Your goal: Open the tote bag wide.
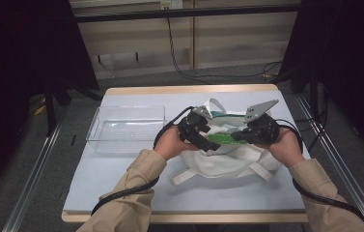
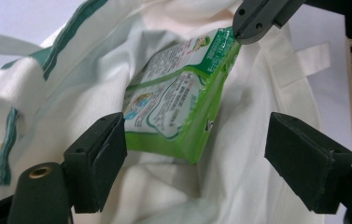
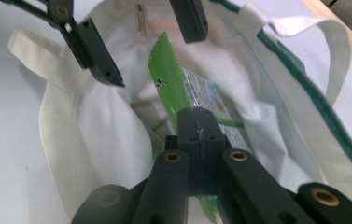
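A white cloth tote bag (image 1: 228, 163) with green trim lies on the table with its mouth spread wide. Inside it a green snack packet (image 1: 220, 139) stands on edge. My right gripper (image 1: 240, 136) is shut on the packet; in the right gripper view its jaws (image 3: 200, 126) pinch the packet (image 3: 166, 79) by its sealed rim. In the left gripper view the packet (image 2: 178, 102) hangs by its top corner from the right gripper (image 2: 250, 21). My left gripper (image 2: 201, 161) stands open in the bag's mouth, its jaws wide on either side of the packet and holding nothing.
A clear plastic bin (image 1: 126, 126) stands empty at the left of the table, close to the left hand. The bag's handles (image 1: 189, 175) trail toward the front edge. Black cables run from both grippers along the forearms.
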`<state>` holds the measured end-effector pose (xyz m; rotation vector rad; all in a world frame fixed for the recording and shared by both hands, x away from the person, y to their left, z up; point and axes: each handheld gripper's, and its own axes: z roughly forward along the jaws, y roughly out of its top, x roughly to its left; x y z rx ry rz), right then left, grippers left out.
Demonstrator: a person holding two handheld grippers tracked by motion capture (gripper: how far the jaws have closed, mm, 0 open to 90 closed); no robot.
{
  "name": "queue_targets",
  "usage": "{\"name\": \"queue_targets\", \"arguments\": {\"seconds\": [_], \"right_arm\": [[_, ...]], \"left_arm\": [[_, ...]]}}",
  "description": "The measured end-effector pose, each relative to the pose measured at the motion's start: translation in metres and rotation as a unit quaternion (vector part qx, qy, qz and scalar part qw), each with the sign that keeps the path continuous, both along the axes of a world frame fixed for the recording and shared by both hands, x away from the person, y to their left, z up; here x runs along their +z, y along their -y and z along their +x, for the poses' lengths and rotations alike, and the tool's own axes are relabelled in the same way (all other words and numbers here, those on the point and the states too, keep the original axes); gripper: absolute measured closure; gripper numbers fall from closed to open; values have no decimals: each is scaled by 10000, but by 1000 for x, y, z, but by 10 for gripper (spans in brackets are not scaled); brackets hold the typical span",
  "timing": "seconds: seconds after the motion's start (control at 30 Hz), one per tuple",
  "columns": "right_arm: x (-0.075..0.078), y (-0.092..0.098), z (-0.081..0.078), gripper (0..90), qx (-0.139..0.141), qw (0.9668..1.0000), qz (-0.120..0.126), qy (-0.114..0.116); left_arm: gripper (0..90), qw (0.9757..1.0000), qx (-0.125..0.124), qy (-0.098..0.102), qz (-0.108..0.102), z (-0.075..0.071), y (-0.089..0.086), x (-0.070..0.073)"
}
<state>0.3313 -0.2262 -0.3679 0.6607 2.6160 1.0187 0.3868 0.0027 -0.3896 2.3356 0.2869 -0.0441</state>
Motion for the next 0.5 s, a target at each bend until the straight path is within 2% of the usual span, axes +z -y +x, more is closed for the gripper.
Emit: {"name": "queue_targets", "arguments": {"seconds": [0.13, 0.17, 0.3, 0.5], "right_arm": [[6, 0, -1, 900, 48, 9999, 86, 31], [7, 0, -1, 900, 68, 9999, 82, 24], [11, 0, -3, 900, 77, 9999, 38, 79], [16, 6, -5, 900, 19, 9997, 213, 122]], "left_arm": [[219, 10000, -37, 74, -17, -2, 3, 2], [221, 9999, -98, 124, 28, -1, 3, 3], [230, 9998, -117, 151, -14, -2, 5, 4], [235, 9998, -158, 156, -21, -5, 8, 8]]}}
